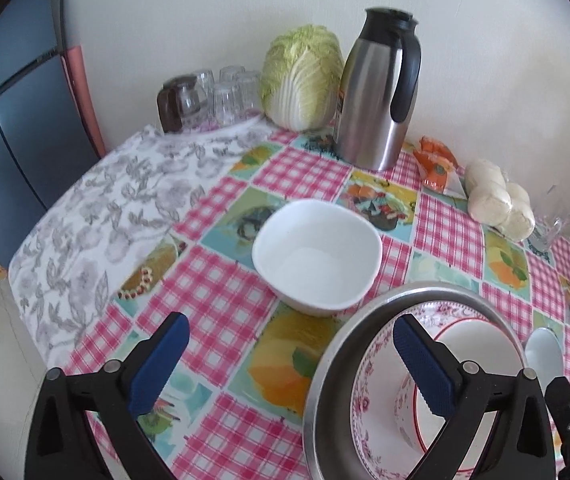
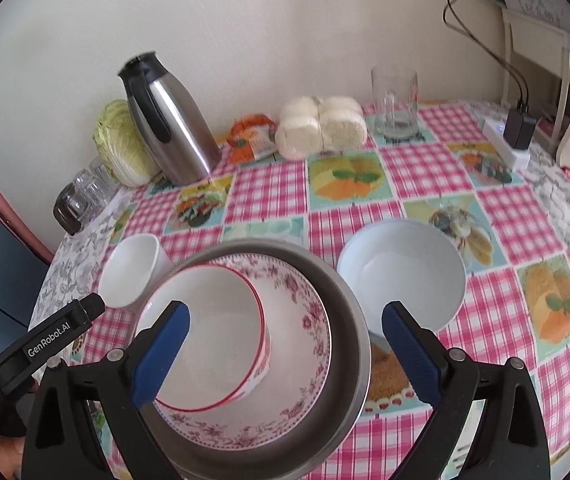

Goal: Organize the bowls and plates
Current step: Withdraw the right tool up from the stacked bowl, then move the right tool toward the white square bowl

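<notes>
Steel forms the wide basin (image 2: pixel 349 344) set on the pink-checked tablecloth (image 2: pixel 497 216), and in it a floral-rimmed plate (image 2: pixel 309 340) is stacked with a red-rimmed white bowl (image 2: pixel 213 320) resting on top. A squarish white bowl (image 1: pixel 317 256) is seen just beside the basin on its left and a round white bowl (image 2: pixel 401 272) just beside it on its right, while a steel thermos jug (image 1: pixel 377 92) and a napa cabbage (image 1: pixel 301 76) are kept near the wall. The left gripper (image 1: pixel 289 364) and the right gripper (image 2: pixel 285 352) are both held above the table with jaws spread wide, and nothing is gripped by either.
</notes>
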Available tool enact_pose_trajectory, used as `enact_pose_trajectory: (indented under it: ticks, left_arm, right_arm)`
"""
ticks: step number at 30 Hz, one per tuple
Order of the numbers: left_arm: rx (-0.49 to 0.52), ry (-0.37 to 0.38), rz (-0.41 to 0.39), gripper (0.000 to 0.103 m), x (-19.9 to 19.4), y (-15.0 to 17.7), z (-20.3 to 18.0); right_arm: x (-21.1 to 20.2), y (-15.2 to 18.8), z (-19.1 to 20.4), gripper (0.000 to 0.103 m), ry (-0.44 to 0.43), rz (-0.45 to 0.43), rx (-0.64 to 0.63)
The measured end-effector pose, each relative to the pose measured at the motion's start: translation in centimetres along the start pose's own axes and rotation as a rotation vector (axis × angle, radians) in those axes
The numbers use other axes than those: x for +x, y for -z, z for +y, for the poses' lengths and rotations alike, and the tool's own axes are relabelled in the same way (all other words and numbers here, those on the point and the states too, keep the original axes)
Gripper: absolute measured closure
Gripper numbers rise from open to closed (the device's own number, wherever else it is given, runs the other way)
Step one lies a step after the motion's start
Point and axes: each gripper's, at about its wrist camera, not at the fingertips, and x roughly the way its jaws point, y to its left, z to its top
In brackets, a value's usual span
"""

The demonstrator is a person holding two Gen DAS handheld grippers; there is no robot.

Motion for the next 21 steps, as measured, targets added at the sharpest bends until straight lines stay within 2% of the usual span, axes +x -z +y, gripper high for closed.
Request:
enact_pose_trajectory:
  ticks: [4, 11, 21]
  left_arm:
    - [0.006, 0.008, -0.070, 0.000, -0.8, -0.3, 0.2]
    - [-0.076, 0.111, -0.028, 0.000, -0.3, -1.3, 1.7]
    - [-0.111, 0.096, -0.074, 0.000, -0.3, -2.6, 3.5]
  right_arm:
    - [-0.2, 0.0, 0.3, 0.006, 0.000, -0.020, -0.010]
    - [0.2, 0.0, 0.4, 0.006, -0.004, -0.004, 0.009]
    - [0.1, -0.4, 1.8, 0.006, -0.030, -0.063, -0.014]
